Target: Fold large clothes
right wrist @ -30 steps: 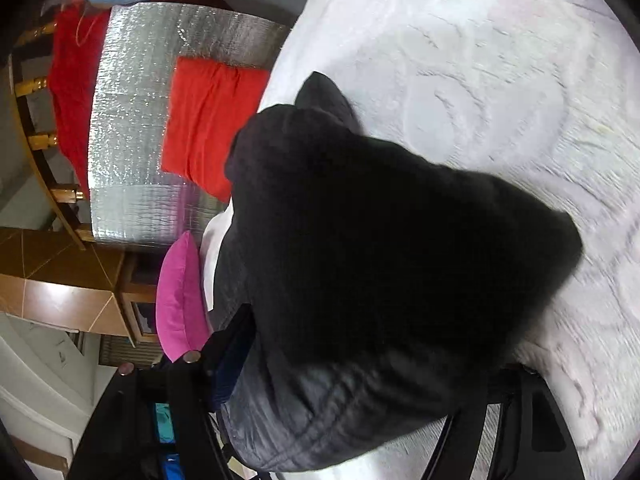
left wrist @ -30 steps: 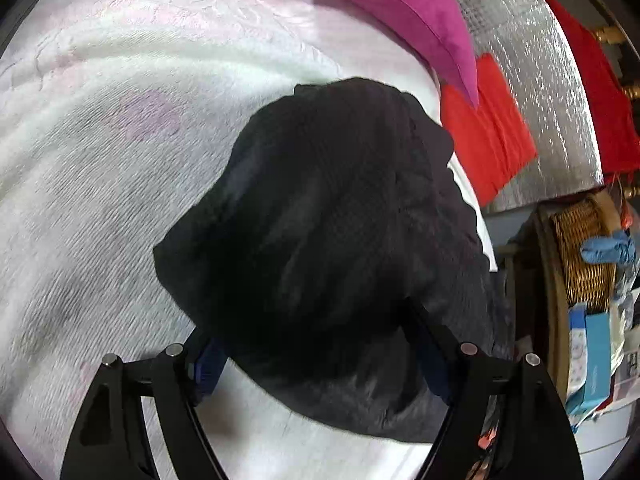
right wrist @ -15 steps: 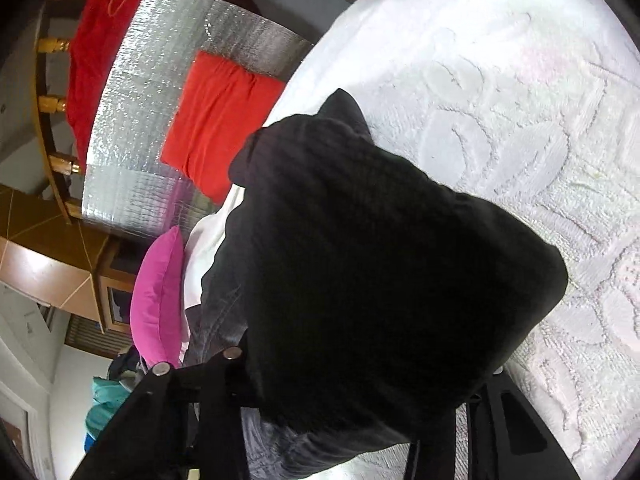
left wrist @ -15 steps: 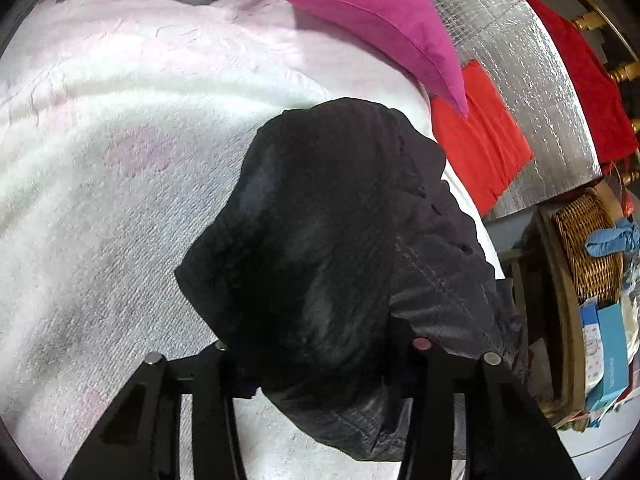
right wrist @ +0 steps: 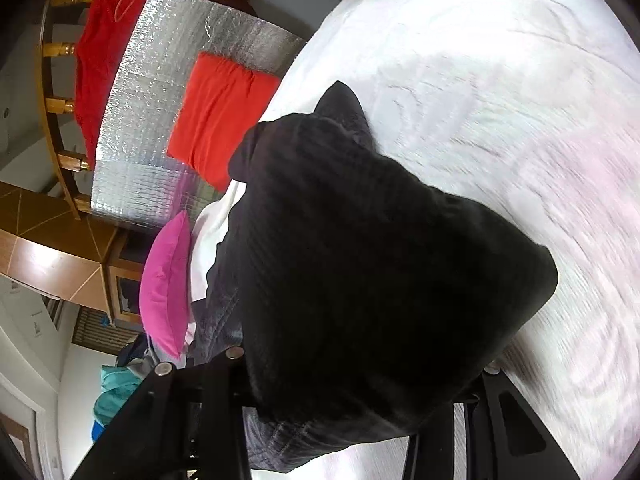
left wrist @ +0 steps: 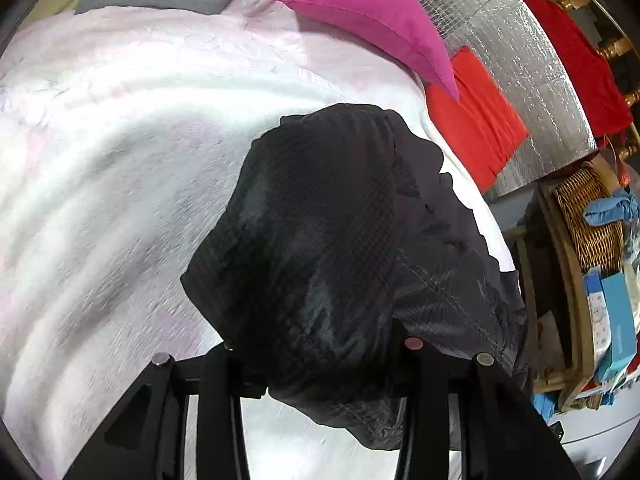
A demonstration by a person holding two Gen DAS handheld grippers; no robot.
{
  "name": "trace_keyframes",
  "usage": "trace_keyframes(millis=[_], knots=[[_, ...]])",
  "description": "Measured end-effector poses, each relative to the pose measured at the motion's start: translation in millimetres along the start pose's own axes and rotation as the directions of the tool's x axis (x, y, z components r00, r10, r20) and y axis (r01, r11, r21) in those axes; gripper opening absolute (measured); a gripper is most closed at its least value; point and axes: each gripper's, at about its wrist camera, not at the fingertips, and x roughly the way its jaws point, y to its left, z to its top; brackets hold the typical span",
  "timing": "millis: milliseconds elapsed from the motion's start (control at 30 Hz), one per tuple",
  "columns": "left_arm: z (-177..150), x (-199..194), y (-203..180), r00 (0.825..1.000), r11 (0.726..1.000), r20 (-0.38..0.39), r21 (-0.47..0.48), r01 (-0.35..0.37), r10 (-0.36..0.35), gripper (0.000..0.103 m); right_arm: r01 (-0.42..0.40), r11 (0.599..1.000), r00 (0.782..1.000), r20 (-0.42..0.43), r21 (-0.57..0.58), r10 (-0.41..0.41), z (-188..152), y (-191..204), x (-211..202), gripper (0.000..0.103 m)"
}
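Here, garment [left wrist: 332,248]: black, bunched, lower centre of both frames, on the white bedspread [left wrist: 112,152].
Left gripper [left wrist: 320,364]: jaws just closed, clamping it.
Right gripper [right wrist: 360,376]: likewise.
Advice: lift both edges level, keep fabric taut.

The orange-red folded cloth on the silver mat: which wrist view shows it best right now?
The right wrist view: the orange-red folded cloth lies nearly whole on the silver mat, only its near corner hidden by the black garment. In the left wrist view the pink pillow overlaps its upper end.
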Motion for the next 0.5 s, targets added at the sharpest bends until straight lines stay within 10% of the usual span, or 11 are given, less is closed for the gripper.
trace_keyframes(millis=[500], knots=[[-18.7,-25.6,5.3,0.999,0.999,0.028,0.028,-0.016,0.015,0.038,-0.043,0.999,0.999,-0.005,-0.03,0.043,-30.3,-3.1,-29.7,0.041]])
